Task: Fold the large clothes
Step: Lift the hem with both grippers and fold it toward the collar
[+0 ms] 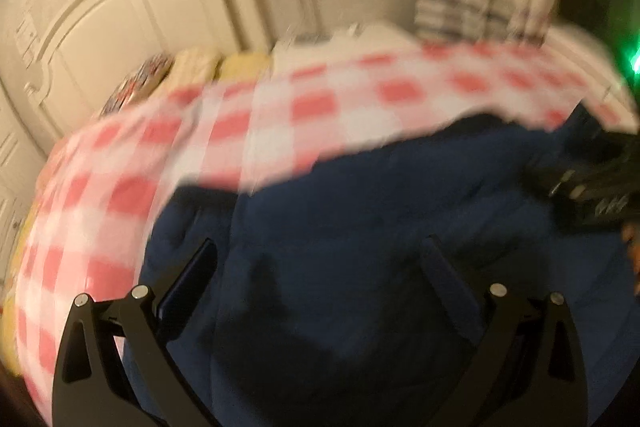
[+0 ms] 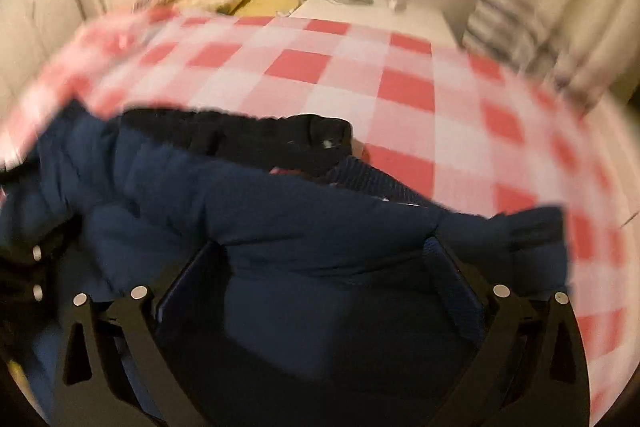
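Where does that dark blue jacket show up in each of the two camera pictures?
Left wrist view: the jacket fills the lower middle and right, under the open left gripper.
Right wrist view: the jacket fills the lower left and centre, its dark collar toward the top, with the open right gripper over it.
Shared landmark: the red-and-white checked sheet beyond the jacket.

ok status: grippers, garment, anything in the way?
Left gripper open over the navy jacket, empty. Right gripper open, jacket fabric bunched between its fingers, grip unclear. Jacket on checked bedspread. Nothing in the way; frames blurred.
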`<control>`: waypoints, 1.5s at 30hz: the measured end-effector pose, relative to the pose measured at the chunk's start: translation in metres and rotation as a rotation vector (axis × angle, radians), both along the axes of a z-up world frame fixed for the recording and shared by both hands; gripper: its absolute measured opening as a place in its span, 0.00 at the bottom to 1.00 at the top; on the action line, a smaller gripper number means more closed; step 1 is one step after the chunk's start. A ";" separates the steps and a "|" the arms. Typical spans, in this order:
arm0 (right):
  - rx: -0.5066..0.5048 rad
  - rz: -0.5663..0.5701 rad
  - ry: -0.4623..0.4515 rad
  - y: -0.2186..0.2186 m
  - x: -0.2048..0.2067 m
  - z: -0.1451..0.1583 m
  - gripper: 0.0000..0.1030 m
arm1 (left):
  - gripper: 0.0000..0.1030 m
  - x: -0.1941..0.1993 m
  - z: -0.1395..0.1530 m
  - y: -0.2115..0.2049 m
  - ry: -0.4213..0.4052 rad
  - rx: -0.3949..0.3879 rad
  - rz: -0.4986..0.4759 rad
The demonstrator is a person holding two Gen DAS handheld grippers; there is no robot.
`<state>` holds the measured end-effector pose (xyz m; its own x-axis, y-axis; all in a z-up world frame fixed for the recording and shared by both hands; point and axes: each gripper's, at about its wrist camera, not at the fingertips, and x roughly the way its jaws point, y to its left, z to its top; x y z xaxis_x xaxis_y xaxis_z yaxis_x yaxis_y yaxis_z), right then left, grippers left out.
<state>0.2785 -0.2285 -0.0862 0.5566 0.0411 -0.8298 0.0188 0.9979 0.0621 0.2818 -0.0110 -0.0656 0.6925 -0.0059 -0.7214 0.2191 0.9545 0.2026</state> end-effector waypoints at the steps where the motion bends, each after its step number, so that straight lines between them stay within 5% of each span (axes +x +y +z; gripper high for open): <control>1: 0.018 -0.010 -0.010 -0.003 -0.003 0.000 0.95 | 0.98 0.004 0.002 -0.003 -0.017 0.021 -0.001; 4: 0.113 -0.078 -0.105 -0.022 -0.018 0.011 0.89 | 0.98 0.033 -0.017 -0.006 0.018 0.122 0.051; 6: 0.101 -0.201 -0.106 -0.040 -0.023 0.011 0.83 | 0.98 0.051 -0.040 0.009 0.151 0.001 0.050; 8: 0.037 -0.193 -0.061 -0.038 -0.018 0.009 0.84 | 0.98 0.053 -0.039 0.019 0.164 -0.066 0.055; 11: 0.038 -0.127 -0.046 -0.035 -0.024 0.019 0.86 | 0.98 0.048 -0.041 0.020 0.149 -0.064 0.051; 14: 0.251 -0.092 -0.135 -0.059 -0.074 0.039 0.86 | 0.98 0.044 -0.041 0.019 0.133 -0.059 0.053; 18: 0.268 -0.128 -0.264 -0.099 -0.180 0.053 0.86 | 0.98 0.044 -0.041 0.019 0.129 -0.061 0.053; 22: 0.426 -0.230 -0.330 -0.144 -0.285 0.030 0.86 | 0.98 0.046 -0.041 0.017 0.114 -0.037 0.056; 26: 0.546 -0.240 -0.326 -0.146 -0.340 -0.007 0.84 | 0.98 0.044 -0.041 0.016 0.104 -0.022 0.058; 31: 0.648 -0.196 -0.314 -0.125 -0.339 -0.031 0.80 | 0.98 0.044 -0.041 0.017 0.104 -0.024 0.059; 37: 0.620 -0.112 -0.286 -0.084 -0.311 -0.034 0.80 | 0.98 0.044 -0.041 0.017 0.106 -0.030 0.057; 45: 0.549 -0.268 -0.270 -0.049 -0.239 -0.017 0.90 | 0.98 0.046 -0.040 0.020 0.092 -0.021 0.074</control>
